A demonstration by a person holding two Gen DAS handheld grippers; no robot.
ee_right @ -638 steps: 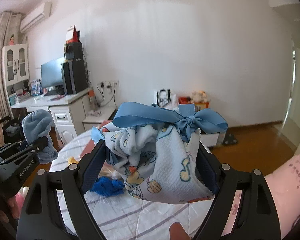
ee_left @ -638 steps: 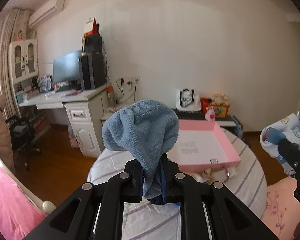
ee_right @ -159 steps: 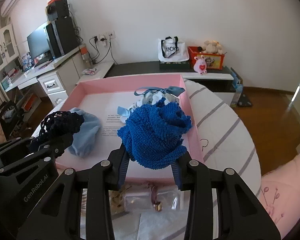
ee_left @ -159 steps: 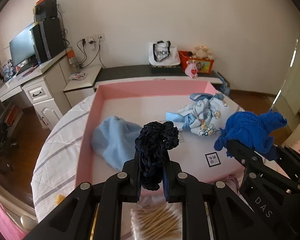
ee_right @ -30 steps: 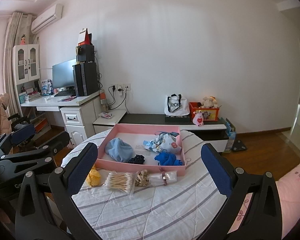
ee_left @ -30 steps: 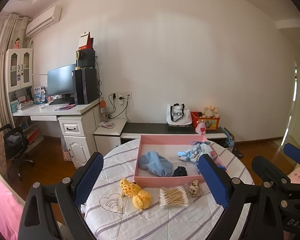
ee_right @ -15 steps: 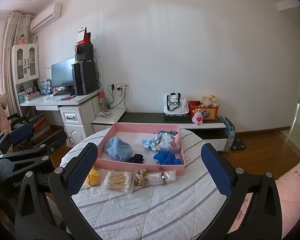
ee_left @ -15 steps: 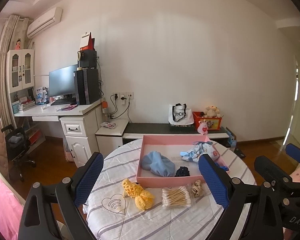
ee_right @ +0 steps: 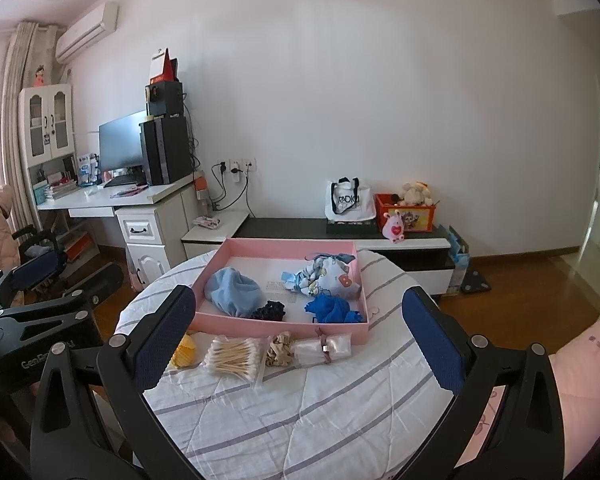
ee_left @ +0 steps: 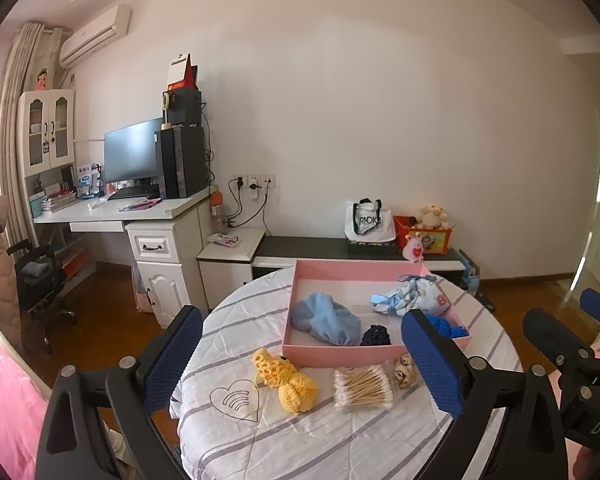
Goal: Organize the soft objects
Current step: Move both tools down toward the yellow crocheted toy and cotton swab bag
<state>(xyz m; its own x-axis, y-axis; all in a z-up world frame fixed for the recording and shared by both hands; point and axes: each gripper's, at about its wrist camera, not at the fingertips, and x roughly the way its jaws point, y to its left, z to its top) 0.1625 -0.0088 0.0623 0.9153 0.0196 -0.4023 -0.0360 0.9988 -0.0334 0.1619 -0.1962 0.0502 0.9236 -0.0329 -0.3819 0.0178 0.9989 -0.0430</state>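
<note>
1. The left tool (ee_left: 302, 354) is held with its blue-padded jaws spread wide, having just opened a little further, with nothing gripped; the right tool (ee_right: 296, 338) is likewise spread and empty.
2. Inside the shallow rectangular pink box (ee_right: 278, 328), four soft things are seen: a fleecy light-blue cloth (ee_right: 232, 290), a dark knitted scrunchie (ee_right: 269, 311), a printed pouch tied with blue ribbon (ee_right: 327, 278) and a bright blue knitted piece (ee_right: 332, 309).
3. A yellow crocheted toy (ee_left: 286, 380) is left on the round bench (ee_right: 300, 412), just in front of the box.
4. Beside it lie a packet of cotton swabs (ee_left: 363, 388) and a beige scrunchie (ee_right: 279, 350).
5. The bench is covered in quilted white cloth with grey stripes.
</note>
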